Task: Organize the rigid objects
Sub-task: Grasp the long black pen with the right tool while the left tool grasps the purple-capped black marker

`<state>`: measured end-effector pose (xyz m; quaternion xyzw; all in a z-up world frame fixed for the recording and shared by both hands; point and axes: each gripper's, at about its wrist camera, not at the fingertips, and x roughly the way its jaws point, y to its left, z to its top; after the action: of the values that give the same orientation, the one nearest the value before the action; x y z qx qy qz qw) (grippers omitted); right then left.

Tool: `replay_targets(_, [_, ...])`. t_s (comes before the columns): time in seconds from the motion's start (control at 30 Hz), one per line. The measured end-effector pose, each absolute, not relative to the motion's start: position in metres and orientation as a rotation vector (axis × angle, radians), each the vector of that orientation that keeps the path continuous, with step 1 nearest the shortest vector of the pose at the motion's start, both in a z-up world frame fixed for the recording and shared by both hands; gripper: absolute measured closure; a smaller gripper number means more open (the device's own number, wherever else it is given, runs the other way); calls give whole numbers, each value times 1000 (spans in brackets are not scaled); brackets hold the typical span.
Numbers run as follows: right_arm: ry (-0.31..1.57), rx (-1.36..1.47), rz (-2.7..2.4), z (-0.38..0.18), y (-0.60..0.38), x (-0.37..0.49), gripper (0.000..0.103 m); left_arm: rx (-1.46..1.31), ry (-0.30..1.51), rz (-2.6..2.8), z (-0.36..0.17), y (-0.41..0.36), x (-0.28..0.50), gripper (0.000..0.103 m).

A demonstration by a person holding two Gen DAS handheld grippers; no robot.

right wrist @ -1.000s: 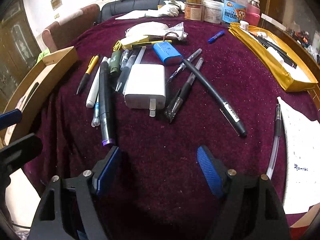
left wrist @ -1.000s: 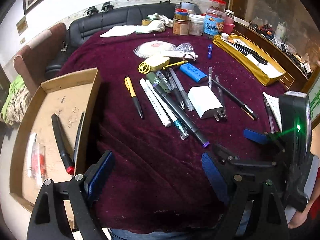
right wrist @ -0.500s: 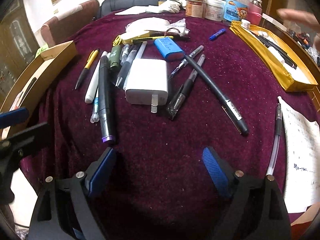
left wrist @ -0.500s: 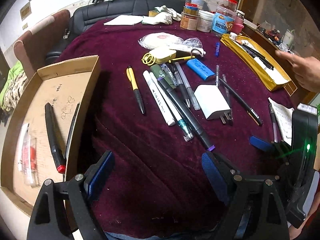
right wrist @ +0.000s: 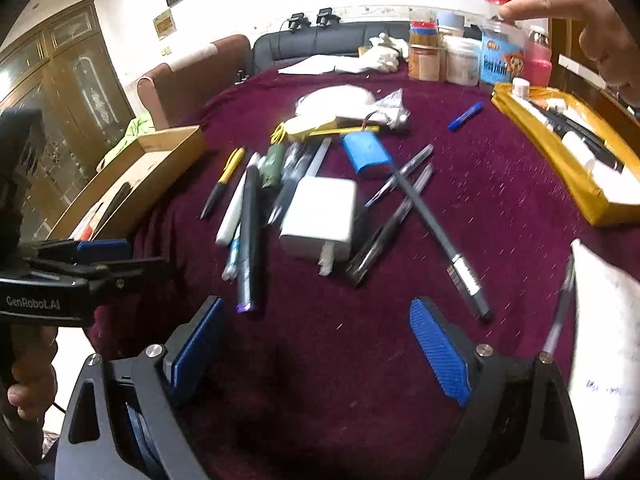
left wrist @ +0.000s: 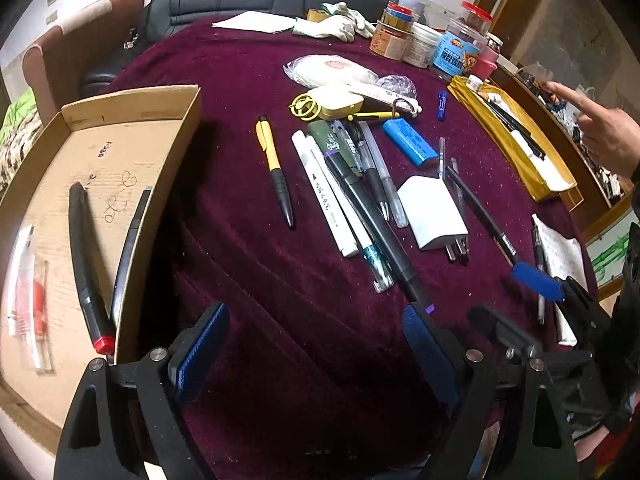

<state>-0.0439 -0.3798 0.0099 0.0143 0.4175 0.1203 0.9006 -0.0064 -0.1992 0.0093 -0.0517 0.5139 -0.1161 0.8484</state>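
A heap of pens and markers lies on the maroon cloth: a yellow-and-black pen (left wrist: 274,170), a white marker (left wrist: 324,194), a long black marker with a purple tip (left wrist: 376,224) (right wrist: 249,236). A white charger plug (left wrist: 434,212) (right wrist: 320,216) and a blue battery (left wrist: 408,142) (right wrist: 366,152) lie beside them. A cardboard box (left wrist: 132,128) at the left holds a black marker (left wrist: 82,256). My left gripper (left wrist: 316,356) is open and empty above the cloth's near edge. My right gripper (right wrist: 320,348) is open and empty, just short of the purple tip.
A yellow tray (left wrist: 516,140) with pens stands at the right, jars (left wrist: 456,50) at the back. A bare hand (left wrist: 608,136) (right wrist: 592,20) points over the right side. A paper sheet (right wrist: 608,344) lies at the near right. The sofa (left wrist: 256,0) stands behind.
Both grippers have risen and tilted, so more of the room shows. A bare hand has come further into view on the right. The objects on the cloth have not moved.
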Motion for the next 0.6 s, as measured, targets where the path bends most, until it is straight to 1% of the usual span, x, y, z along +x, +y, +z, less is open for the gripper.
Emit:
replay_targets(0.03, [863, 32, 249, 11, -382, -40, 19, -114, 1083, -246, 9, -199, -5, 13])
replay_targets(0.1, [871, 58, 245, 14, -392, -30, 26, -116, 1084, -248, 9, -199, -4, 13])
replay_targets(0.2, [878, 100, 222, 16, -408, -13, 32, -119, 1083, -245, 10, -197, -1, 14])
replay_targets(0.23, [884, 111, 208, 16, -415, -7, 38, -123, 1083, -246, 10, -197, -1, 15])
replay_targets(0.3, [912, 158, 183, 12, -429, 9, 46, -131, 1087, -246, 10, -196, 1, 15])
replay_targets(0.4, [947, 204, 155, 6, -445, 29, 49, -142, 1096, -252, 9, -197, 4, 18])
replay_targets(0.47, [979, 208, 145, -2, -448, 40, 52, -148, 1105, -257, 9, -198, 6, 22])
replay_targets(0.5, [993, 201, 137, -6, -447, 43, 55, -150, 1111, -260, 9, -199, 8, 23])
replay_targets(0.57, [981, 124, 112, -5, -439, 42, 61, -154, 1120, -270, 9, -202, 11, 29])
replay_targets(0.6, [972, 97, 96, -5, -435, 39, 70, -152, 1127, -272, 9, -206, 14, 30])
